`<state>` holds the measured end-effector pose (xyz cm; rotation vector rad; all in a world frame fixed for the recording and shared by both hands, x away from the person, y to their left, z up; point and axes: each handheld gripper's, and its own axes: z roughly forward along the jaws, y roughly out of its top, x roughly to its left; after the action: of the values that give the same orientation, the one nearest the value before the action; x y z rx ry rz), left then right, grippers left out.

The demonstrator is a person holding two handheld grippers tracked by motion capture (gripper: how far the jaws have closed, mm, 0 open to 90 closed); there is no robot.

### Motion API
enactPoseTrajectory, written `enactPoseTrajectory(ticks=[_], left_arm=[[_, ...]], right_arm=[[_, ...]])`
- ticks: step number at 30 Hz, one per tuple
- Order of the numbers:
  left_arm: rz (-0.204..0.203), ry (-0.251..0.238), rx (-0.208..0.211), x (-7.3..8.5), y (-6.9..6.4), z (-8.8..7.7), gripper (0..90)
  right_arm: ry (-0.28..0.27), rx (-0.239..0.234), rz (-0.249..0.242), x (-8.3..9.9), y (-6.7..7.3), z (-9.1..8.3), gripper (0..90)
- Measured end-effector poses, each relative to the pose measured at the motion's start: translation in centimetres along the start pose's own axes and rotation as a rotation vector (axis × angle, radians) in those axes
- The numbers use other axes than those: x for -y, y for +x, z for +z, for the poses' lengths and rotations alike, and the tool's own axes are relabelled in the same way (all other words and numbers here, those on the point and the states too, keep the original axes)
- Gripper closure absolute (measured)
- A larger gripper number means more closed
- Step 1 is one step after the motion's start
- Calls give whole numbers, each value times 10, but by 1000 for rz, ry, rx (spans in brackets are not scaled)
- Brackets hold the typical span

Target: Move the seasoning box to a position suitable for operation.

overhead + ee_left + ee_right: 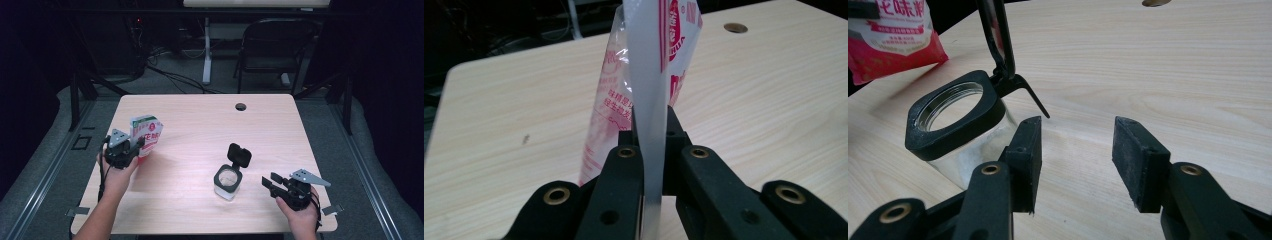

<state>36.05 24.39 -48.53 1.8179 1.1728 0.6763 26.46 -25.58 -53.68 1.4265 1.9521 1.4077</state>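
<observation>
**Red-and-white pouch up on the left, open jar sits toward the right hand**

Left gripper [131, 148] is clamped tight on the pouch [147, 134]. In the left gripper view the jaws pinch the flat sealed edge of the pouch [648, 85], which runs straight up between them. So the bag's long axis is roughly vertical, standing over the left part of the wooden table [200, 120].

Target looks like the glass jar [227, 182]: black collar, hinged lid [239, 155] flipped open and standing up on the far side. The mouth faces up and is clear. It sits well to the right of the pouch, across bare table, and much nearer the right hand.

Right gripper [268, 184] is just beside the jar, jaws spread wide with nothing between the pads. In the right gripper view the jar [955, 130] lies left of the gap, next to the left jaw and not inside it.

My read: the pouch has to travel right and tip over the mouth, while the right gripper needs a small sideways shift to brace the jar. The upright lid is the thing to avoid on approach.
</observation>
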Motion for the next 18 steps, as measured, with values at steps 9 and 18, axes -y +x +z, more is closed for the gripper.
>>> enactPoseTrajectory(ticks=[9,18], left_arm=[[16,-41,-1,-11,-1,-22,900],[21,-52,54,-15,-19,-23,900]], right_arm=[[1,-19,-4,-3,0,6,548],[2,-27,-2,-4,1,9,548]])
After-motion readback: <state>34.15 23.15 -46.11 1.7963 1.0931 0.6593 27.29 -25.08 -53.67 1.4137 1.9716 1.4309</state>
